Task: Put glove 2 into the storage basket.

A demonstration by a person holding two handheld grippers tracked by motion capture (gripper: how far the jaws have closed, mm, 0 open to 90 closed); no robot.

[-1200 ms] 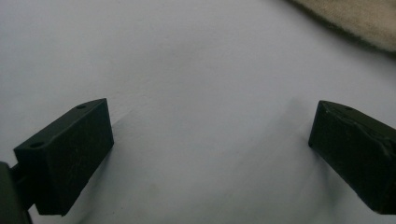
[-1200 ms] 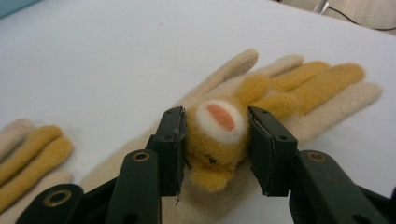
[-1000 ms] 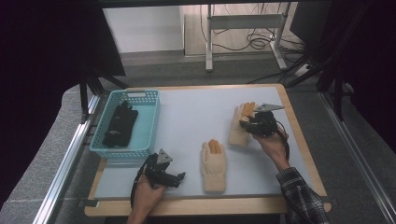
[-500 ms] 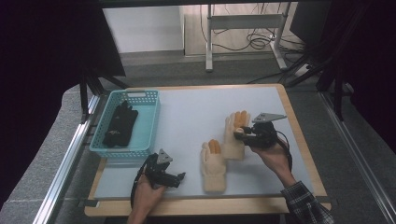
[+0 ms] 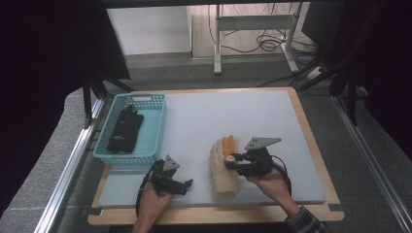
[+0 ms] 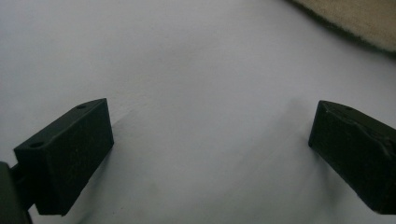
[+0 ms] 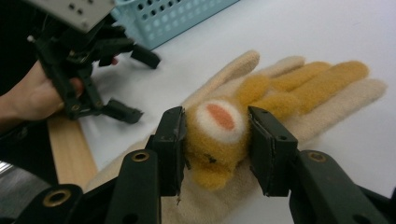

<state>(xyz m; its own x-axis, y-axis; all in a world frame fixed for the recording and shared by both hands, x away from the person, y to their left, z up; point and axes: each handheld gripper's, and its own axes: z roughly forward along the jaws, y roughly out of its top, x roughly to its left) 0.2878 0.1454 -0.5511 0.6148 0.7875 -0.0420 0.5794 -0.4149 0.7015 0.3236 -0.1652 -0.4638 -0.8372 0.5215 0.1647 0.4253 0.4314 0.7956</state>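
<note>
A beige fleece glove with an orange plush patch lies at the front middle of the white mat. My right gripper comes in from its right and is shut on the orange patch, one pad on each side. Orange fingers stretch away over beige fleece. A second beige glove appears to lie under it; I cannot separate the two. My left gripper rests on the mat left of the glove, open, with bare mat between its jaws. The glove's edge shows beyond them.
A light blue basket at the left of the mat holds a pair of black gloves. The basket's corner and the left gripper appear in the right gripper view. A wooden board edge frames the mat.
My right gripper has moved left and toward the front, bringing the held glove from the right side onto the glove at the front middle. The left gripper stayed in place.
</note>
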